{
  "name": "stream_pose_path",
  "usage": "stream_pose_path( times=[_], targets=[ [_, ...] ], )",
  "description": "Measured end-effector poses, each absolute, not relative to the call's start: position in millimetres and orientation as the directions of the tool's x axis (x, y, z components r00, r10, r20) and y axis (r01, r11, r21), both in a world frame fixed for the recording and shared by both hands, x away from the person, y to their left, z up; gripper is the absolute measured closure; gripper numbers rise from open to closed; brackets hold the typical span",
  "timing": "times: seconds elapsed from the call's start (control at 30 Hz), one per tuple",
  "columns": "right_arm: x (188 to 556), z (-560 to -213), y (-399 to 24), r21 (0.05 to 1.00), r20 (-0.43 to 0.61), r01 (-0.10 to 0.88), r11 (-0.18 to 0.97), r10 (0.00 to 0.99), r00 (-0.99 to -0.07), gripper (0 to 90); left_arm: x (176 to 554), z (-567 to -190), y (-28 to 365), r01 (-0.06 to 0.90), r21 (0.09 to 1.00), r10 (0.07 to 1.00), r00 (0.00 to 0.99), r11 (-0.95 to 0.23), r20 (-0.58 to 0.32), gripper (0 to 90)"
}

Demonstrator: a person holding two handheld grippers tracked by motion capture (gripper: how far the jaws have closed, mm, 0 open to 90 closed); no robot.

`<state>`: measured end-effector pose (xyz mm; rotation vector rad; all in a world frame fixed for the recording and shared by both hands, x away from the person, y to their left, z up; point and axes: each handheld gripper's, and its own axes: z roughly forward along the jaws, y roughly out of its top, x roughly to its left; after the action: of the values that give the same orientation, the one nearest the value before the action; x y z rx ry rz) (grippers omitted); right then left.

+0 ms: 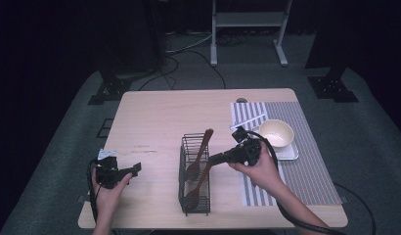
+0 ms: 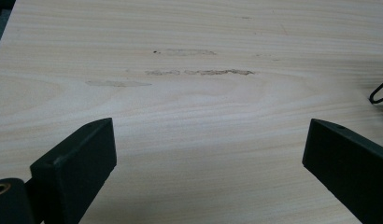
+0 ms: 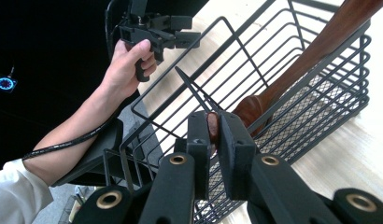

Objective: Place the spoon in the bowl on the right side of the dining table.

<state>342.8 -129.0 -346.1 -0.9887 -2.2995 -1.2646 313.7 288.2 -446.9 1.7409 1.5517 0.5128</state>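
So far the work centres on the black wire basket (image 1: 194, 176), which stands near the middle of the tabletop (image 1: 154, 117), and on the two wooden spoons inside it. One spoon (image 1: 200, 154) leans in the basket with its handle sticking up past the far rim; the other spoon (image 1: 197, 185) lies nearer the person, its handle slanting up toward the basket's right side. To the right of the basket lie a striped placemat (image 1: 306, 171) and, on it, a cream bowl (image 1: 276, 133) on a small tray. The right gripper (image 3: 213, 128) has its jaws clamped on the end of the nearer spoon's handle, just over the basket's rim, so the grip looks made but the spoon is not yet lifted clear: its bowl still sits down in the basket. The left gripper (image 1: 124, 172) rests well to the left of the basket, jaws wide apart over bare wood, holding nothing. Judging by this, pulling a spoon out has only begun; lifting it free, setting it down somewhere, perhaps by the bowl, and dealing with the other spoon all remain.
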Motion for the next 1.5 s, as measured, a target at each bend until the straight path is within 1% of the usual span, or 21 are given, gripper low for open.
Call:
stream_pose_path(
  times=[0.2,0.27,0.57,1.1,1.5],
  targets=[
    [340.3,-333.7,-133.8,0.622,0.573,0.702,0.347,0.409,-0.710,83.3,313.6,-447.0,288.5,0.673,0.740,0.966,0.191,0.002,-0.176,1.8],
    [339.7,-327.6,-136.0,0.634,0.556,0.691,0.347,0.416,-0.719,83.4,313.8,-447.1,288.7,0.673,0.740,0.966,0.190,0.002,-0.176,1.8],
    [340.5,-316.6,-143.8,0.647,0.555,0.689,0.328,0.418,-0.720,83.4,313.7,-446.9,288.9,0.671,0.741,0.965,0.191,0.005,-0.179,1.8],
    [346.5,-304.9,-165.1,0.639,0.615,0.724,0.259,0.393,-0.684,83.4,313.7,-446.8,289.2,0.672,0.741,0.965,0.189,0.009,-0.183,1.8],
    [349.5,-299.9,-179.7,0.640,0.636,0.738,0.215,0.390,-0.666,83.4,313.7,-447.0,289.6,0.672,0.740,0.964,0.188,0.012,-0.187,1.8]
  ],
)
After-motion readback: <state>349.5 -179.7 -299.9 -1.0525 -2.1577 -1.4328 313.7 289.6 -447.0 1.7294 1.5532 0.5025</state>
